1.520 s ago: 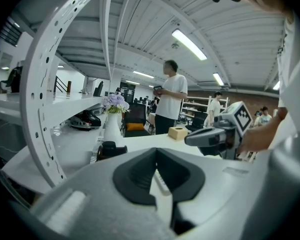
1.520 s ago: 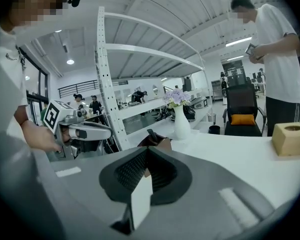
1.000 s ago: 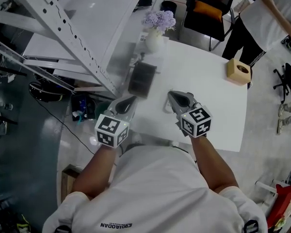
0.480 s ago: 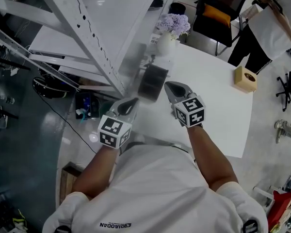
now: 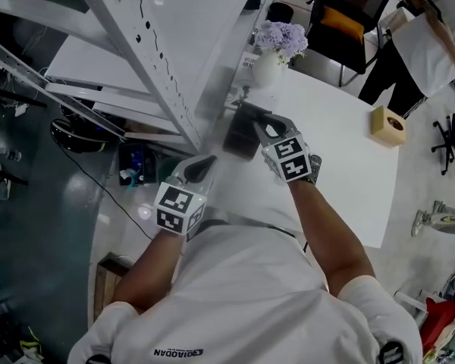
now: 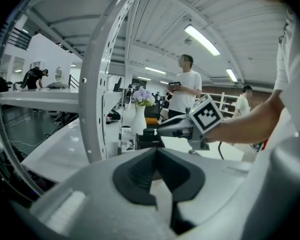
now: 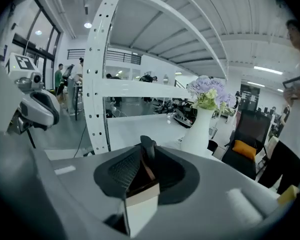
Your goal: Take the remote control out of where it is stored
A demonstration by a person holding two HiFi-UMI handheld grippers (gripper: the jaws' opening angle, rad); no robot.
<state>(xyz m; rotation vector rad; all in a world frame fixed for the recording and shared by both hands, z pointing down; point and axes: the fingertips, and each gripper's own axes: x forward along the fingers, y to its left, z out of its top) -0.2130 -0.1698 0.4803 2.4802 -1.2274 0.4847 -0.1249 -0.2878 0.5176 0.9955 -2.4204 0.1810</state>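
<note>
**Remote** (image 7: 147,146): dark, rounded top. It stands upright in its holder at the centre of the head view and is not yet lifted.

**Holder** (image 5: 240,133): a dark open-topped box on the white bench (image 5: 341,180), just below the vase (image 5: 269,67) and beside the rack upright (image 5: 148,51).

**Right tongs** (image 5: 259,123): at the holder's top edge. The jaws stand part-way apart and have just been opening. The remote's top rises between them, and the pads do not appear to press on it.

**Left tongs** (image 5: 205,163): lower left of centre, near the bench edge and apart from the holder. The pads are closed together with nothing between them.

**Tan box** (image 5: 387,125): far right of the bench, not involved.

**Step in hand:** the approach looks finished, with the right tongs placed round the remote ready to grip.

**Next move calls for:**
- Settle a little lower so the pads cover more of the remote's body.
- Close firmly on it.
- Draw it straight up along the holder's walls.
- The light holder may rise with the remote, so the left tongs may need to steady it.
</note>
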